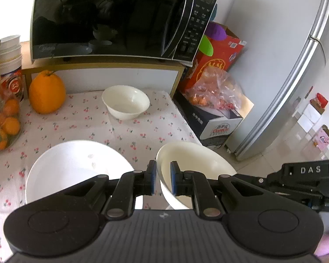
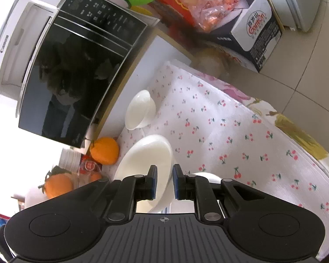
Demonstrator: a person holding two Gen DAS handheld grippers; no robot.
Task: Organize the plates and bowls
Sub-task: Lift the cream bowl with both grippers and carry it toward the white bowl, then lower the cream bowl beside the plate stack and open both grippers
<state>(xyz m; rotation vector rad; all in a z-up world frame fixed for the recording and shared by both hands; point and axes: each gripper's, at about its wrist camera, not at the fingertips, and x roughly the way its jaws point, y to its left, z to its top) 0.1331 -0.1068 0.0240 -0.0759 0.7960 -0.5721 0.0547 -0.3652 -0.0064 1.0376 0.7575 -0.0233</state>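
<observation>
1. The left gripper (image 1: 163, 180) is clenched on the rim of a cream bowl (image 1: 199, 164); the bowl's body lies just ahead of and to the right of its jaws, tilted, off the table (image 1: 81, 120).
2. The right gripper (image 2: 164, 183) is clenched on the rim of a white plate (image 2: 149, 153), which runs ahead and to the left of its jaws, edge-on and tilted (both pieces look lifted, so I judge each is being carried).
3. A small bowl (image 1: 126, 100) stands well ahead of the left jaws, near the microwave (image 1: 111, 17); the left hand seems nearer it.
4. A large white dish (image 1: 76, 166) lies just left of the left jaws.
5. If the bowls are to nest, the carried bowl must travel forward and level out.
</observation>
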